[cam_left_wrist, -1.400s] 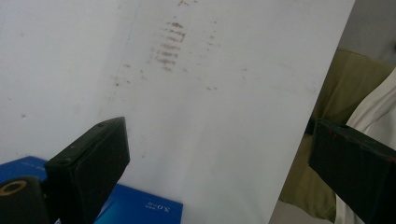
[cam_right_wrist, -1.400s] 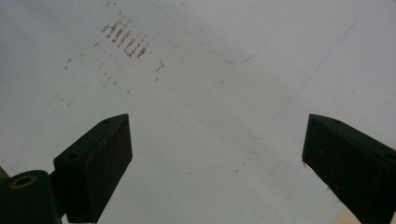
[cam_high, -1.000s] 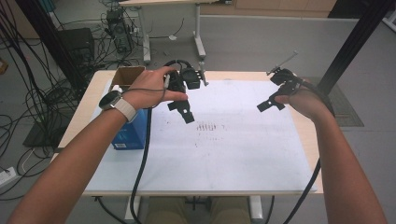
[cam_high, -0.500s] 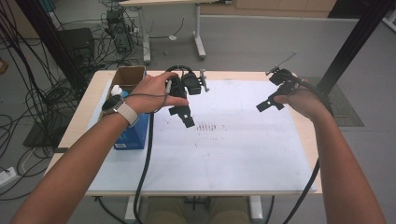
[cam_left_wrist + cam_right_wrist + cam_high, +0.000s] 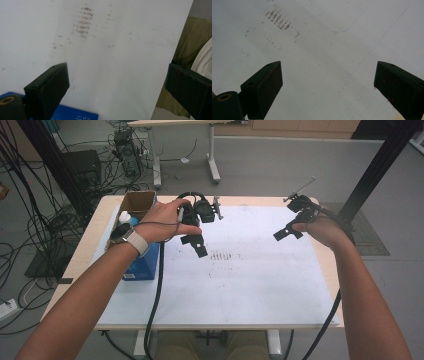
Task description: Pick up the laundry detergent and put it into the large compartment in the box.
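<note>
A person sits at a table covered by a white sheet [image 5: 220, 290], holding a black two-jaw gripper in each hand above it. The left gripper [image 5: 196, 242] hangs over the sheet's far left part, its jaws wide apart with nothing between them. The right gripper [image 5: 284, 233] hangs over the far right part, also spread wide and empty.

Nearest the left gripper is a blue box [image 5: 145, 265] on the table's left side. Most of it is hidden under the left forearm, and in the left gripper view only a blue corner [image 5: 75, 115] with unreadable print is seen. Behind it stands an open cardboard box [image 5: 137, 202] with a white-capped bottle [image 5: 126, 217]; the wrist cuts off the bottle's lower part, and the cardboard box's contents cannot be made out.

A patch of faint reddish-brown dashes [image 5: 225, 255] marks the sheet between the grippers.

The sheet's near half is bare, offering wide free room. Its right edge lies close to the table's right edge, just beside the right hand [image 5: 320, 227]. In the left gripper view the sheet's near edge drops off towards the person's olive-green clothing [image 5: 185, 50]
</note>
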`<state>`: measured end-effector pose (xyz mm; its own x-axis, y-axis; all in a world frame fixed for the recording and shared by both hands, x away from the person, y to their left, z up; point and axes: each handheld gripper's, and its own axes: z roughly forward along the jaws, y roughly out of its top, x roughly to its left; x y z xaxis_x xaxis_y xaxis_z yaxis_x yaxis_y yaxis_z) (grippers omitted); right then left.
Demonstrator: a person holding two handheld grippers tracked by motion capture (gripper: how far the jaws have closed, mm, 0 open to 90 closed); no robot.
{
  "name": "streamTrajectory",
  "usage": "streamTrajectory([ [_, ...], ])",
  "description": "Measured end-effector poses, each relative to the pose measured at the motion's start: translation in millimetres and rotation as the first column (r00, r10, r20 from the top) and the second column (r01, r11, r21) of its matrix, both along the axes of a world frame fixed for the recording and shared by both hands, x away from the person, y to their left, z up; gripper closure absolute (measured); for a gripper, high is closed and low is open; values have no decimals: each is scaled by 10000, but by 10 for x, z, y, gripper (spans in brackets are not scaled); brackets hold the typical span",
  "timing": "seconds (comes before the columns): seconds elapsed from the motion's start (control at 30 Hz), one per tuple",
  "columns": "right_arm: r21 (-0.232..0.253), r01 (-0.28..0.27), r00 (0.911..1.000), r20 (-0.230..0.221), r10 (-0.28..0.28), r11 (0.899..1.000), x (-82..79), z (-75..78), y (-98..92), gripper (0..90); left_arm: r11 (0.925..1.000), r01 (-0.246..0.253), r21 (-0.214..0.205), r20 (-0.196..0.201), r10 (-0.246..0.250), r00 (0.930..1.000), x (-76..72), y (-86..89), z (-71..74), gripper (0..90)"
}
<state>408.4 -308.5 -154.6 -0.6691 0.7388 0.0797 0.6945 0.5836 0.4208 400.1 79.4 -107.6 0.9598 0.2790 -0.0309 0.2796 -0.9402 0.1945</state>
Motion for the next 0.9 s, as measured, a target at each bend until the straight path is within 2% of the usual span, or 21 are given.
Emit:
streamTrajectory([
  [0.7, 46, 9, 10000, -46, -8, 10000, 5, -50, -16, 82, 10000, -47, -1, -85, 47, 10000, 31, -7, -37, 59],
  [0.83, 86, 17, 10000, -18, -17, 10000, -9, -57, -28, 82, 9997, -225, -93, -129, 224, 9997, 46, 23, -33, 57],
  [0.9, 84, 49, 10000, -10, -49, 10000, -13, -67, -33, 80, 9986, -432, -295, -191, 427, 9989, 55, 64, -35, 49],
])
